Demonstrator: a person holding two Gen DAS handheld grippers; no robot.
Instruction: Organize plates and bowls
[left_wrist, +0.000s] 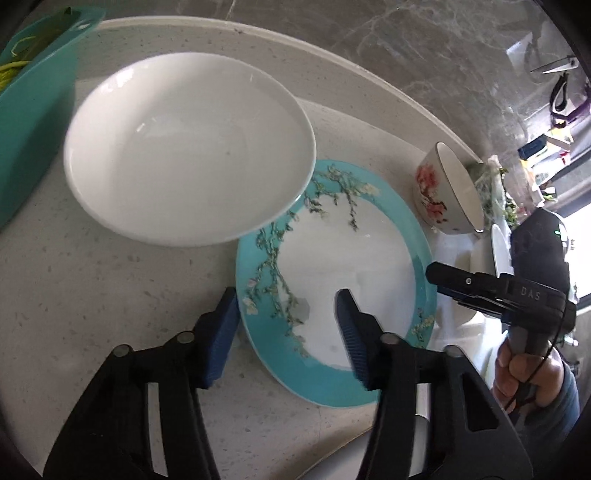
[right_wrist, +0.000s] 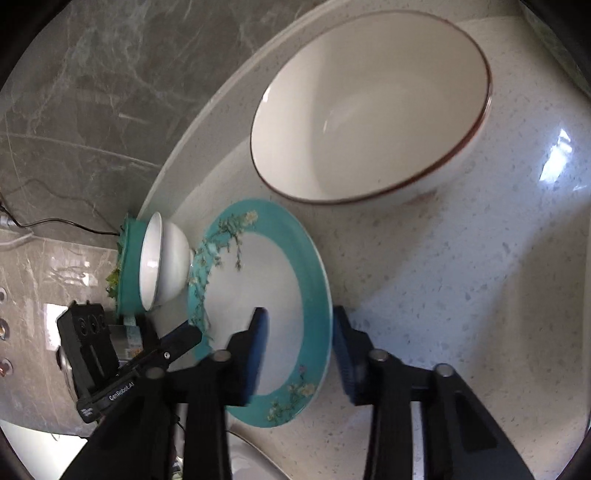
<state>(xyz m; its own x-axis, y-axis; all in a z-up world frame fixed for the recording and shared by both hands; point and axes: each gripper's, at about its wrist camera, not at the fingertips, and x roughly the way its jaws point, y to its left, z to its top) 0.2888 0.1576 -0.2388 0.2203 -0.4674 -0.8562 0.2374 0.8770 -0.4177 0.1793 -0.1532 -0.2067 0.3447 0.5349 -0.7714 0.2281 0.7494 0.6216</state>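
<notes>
Blue pads of the left gripper (left_wrist: 286, 328) straddle the near-left rim of the teal plate (left_wrist: 391, 229): one pad sits outside the rim over the counter (left_wrist: 110, 295), the other over the plate's white centre, and a clear gap shows on both sides, so the jaws stand part-open around the rim without pressing it. From the other side the right gripper (right_wrist: 299, 354) does the same, one pad over the white centre and one just beyond the teal edge, jaws narrow but with no contact visible. That plate, with a flowering-branch pattern on its band, lies flat on the pale speckled counter. A white bowl (left_wrist: 188, 147) sits just beside it on the left, its rim overlapping the plate's edge in the left wrist view. A floral bowl (left_wrist: 448, 192) with a dark rim line stands near the plate's far right; in the right wrist view it fills the upper frame, empty inside. Behind the white bowl is a teal basket (left_wrist: 33, 122) holding greens. A hand (left_wrist: 528, 373) grips the right tool's handle. Grey marble wall (left_wrist: 369, 44) rises behind the counter.
</notes>
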